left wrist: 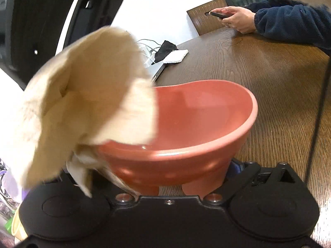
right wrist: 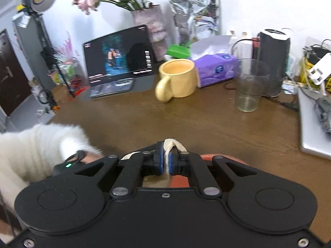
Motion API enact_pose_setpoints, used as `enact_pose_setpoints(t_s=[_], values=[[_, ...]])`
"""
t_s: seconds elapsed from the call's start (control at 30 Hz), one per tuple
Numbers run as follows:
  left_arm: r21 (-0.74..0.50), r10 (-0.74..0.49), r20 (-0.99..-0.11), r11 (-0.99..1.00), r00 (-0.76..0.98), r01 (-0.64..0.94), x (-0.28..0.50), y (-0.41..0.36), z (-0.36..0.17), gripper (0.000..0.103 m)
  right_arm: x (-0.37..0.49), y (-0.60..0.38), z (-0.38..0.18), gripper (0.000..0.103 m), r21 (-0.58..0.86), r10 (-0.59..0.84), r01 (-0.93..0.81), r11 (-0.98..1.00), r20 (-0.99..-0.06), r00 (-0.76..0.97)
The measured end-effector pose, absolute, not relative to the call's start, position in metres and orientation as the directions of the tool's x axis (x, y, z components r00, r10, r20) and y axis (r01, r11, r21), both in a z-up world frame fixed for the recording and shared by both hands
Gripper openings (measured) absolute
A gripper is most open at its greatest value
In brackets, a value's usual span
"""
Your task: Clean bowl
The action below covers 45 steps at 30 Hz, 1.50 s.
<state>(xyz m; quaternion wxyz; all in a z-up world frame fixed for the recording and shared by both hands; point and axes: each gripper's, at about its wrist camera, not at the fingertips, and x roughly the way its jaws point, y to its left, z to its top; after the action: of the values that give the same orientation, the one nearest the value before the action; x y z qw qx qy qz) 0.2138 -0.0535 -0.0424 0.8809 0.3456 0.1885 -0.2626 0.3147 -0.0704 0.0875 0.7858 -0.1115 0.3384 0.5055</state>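
Observation:
A salmon-red bowl sits tilted between the wide-set fingers of my left gripper. A blue pad presses its right side; the left finger is hidden under the cloth. A beige cloth, blurred, hangs over the bowl's left rim and down its outside. In the right wrist view my right gripper is shut on a fold of that cloth, pinched between its blue pads. The bowl's red rim shows just below the gripper. A white sleeve reaches in at the left.
On the brown wooden table stand a yellow mug, a drinking glass, a tablet, a purple tissue pack and a silver laptop. A seated person in a dark blue sleeve holds a phone.

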Motion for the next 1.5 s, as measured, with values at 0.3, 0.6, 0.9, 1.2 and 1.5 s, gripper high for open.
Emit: enact_pose_setpoints(t_s=[0.3, 0.6, 0.9, 1.2, 1.5], values=[[0.513, -0.331, -0.511, 0.623, 0.793, 0.591, 0.199, -0.057, -0.045, 0.100, 0.334, -0.067, 0.092, 0.005, 0.090, 0.633, -0.825, 0.558, -0.689, 0.353], [0.506, -0.345, -0.512, 0.618, 0.786, 0.601, 0.198, -0.042, -0.042, 0.100, 0.359, -0.084, 0.080, 0.005, 0.028, 0.533, -0.744, 0.667, -0.716, 0.451], [0.512, -0.345, -0.508, 0.615, 0.789, 0.599, 0.195, -0.038, -0.042, 0.100, 0.370, -0.118, 0.053, 0.005, 0.039, 0.466, -0.657, 0.753, -0.736, 0.490], [0.511, -0.344, -0.509, 0.616, 0.789, 0.599, 0.195, -0.035, -0.041, 0.100, 0.357, -0.154, 0.024, 0.005, 0.092, 0.447, -0.601, 0.794, -0.759, 0.474], [0.512, -0.341, -0.508, 0.618, 0.791, 0.596, 0.197, -0.036, -0.042, 0.100, 0.315, -0.180, 0.004, 0.005, 0.126, 0.451, -0.578, 0.806, -0.764, 0.462]])
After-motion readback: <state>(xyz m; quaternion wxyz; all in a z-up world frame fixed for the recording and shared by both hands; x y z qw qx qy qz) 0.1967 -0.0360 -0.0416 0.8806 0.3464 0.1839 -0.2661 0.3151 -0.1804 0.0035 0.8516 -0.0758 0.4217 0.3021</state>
